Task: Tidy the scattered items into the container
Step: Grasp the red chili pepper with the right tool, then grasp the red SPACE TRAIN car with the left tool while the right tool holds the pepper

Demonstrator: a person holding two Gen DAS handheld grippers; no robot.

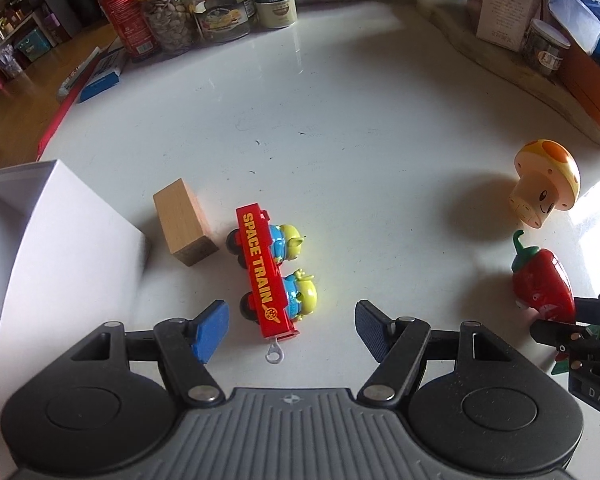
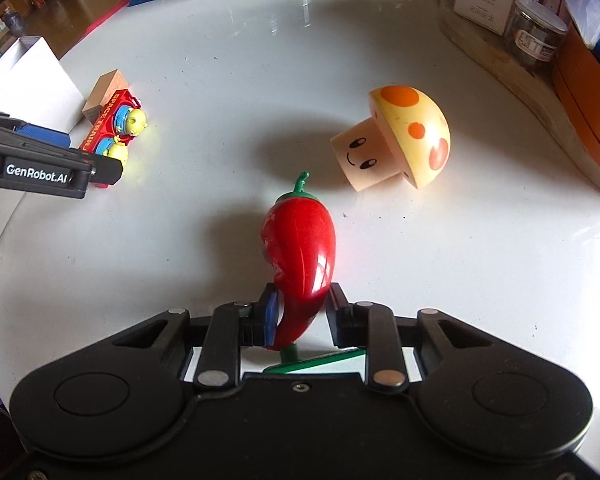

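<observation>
Left wrist view: the left claw point(image 1: 292, 330) is held open over the white surface point(image 1: 339, 120), its pads flanking the near end of the tipped red toy train point(image 1: 266, 272). A wooden block point(image 1: 184, 228) lies just left of the train, the white container point(image 1: 52, 216) farther left.

Right wrist view: the right claw point(image 2: 300, 312) is closed on the red chilli toy point(image 2: 300, 256). A toppled wooden mushroom point(image 2: 395, 140) lies beyond the chilli, to its right.

The middle of the tabletop point(image 1: 319, 120) lies bare between the toy train point(image 1: 266, 276) and the mushroom point(image 1: 545, 182), wide enough for a gripper to pass. The wooden block point(image 1: 184, 226) stands between the train and the white box point(image 1: 52, 216), narrowing that side. Jars point(image 1: 168, 16) and cartons point(image 1: 503, 4) wall the far edge.
</observation>
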